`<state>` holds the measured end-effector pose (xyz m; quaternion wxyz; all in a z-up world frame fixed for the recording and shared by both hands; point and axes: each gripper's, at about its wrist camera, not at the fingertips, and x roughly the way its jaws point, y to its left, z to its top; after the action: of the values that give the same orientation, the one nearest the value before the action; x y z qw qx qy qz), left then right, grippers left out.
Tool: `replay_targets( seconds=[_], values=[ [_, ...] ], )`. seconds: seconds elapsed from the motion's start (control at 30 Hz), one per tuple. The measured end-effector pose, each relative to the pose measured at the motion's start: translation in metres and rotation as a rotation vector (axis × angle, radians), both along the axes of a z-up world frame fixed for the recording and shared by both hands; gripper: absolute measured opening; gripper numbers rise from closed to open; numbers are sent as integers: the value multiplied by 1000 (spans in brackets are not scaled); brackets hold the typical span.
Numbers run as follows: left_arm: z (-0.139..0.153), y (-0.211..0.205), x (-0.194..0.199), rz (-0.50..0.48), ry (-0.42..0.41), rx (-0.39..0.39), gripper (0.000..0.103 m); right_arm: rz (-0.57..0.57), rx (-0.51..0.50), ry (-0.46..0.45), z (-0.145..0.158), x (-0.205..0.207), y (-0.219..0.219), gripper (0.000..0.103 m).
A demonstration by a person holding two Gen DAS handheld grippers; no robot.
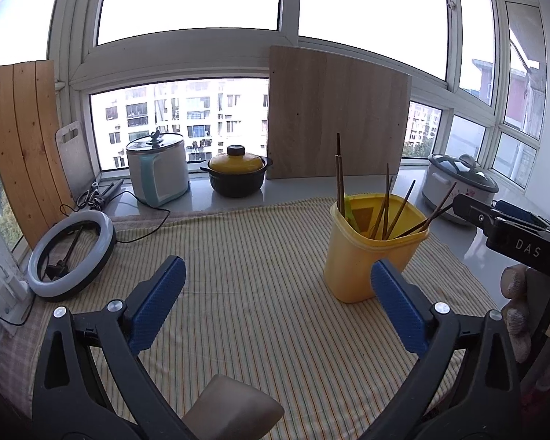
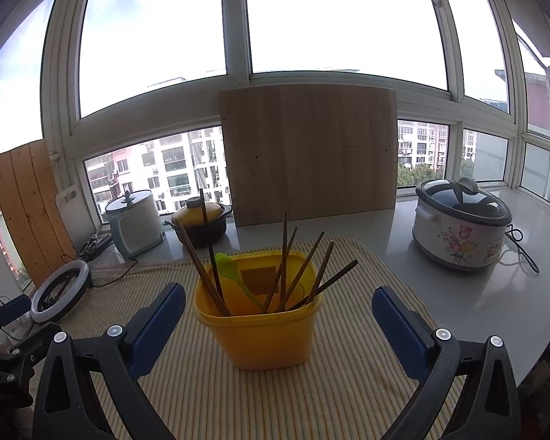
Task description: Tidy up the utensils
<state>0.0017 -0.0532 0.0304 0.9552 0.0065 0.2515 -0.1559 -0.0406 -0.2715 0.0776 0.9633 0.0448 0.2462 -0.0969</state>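
A yellow plastic container (image 1: 363, 253) stands upright on the striped cloth (image 1: 256, 256) and holds several brown chopsticks (image 1: 387, 205) and a green spoon (image 1: 350, 214). My left gripper (image 1: 278, 304) is open and empty, low over the cloth, with the container just behind its right finger. In the right wrist view the container (image 2: 260, 333) sits between my open, empty right gripper's (image 2: 278, 315) fingers, a little beyond the tips, with chopsticks (image 2: 304, 271) and the green spoon (image 2: 234, 278) in it. The right gripper's body shows in the left wrist view (image 1: 509, 234).
Along the window sill stand a rice cooker (image 1: 157, 172), a yellow-lidded black pot (image 1: 236, 176), a leaning wooden board (image 1: 333, 113) and a floral slow cooker (image 2: 458, 223). A ring light (image 1: 71, 253) lies at the cloth's left edge. Wooden planks (image 1: 22, 139) lean at far left.
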Motion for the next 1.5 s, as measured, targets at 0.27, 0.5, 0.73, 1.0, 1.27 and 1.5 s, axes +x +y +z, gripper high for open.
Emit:
replay_targets(
  seconds=[0.27,0.5,0.73,1.0,1.27,1.5],
  values=[
    [-1,-3,-8,7,-12,21,103,0,-1,9,-4,-3,2,103],
    [-4,-2,-6,15,-3,17,103,-5,1,4,-4,-4,2,103],
    [-5,-1,-6,17,-1,15,103,-13,-5,7,-5,-4,3,103],
    [-7,1,-5,24,1,12,103,-14,-8,8,-6,-3,4,103],
    [-8,2,-6,25,1,18,103,-11,-3,11,-7,-3,6,103],
    [-10,3,-6,38,5,36,103,-15,-2,13,-8,-3,6,103]
  ],
)
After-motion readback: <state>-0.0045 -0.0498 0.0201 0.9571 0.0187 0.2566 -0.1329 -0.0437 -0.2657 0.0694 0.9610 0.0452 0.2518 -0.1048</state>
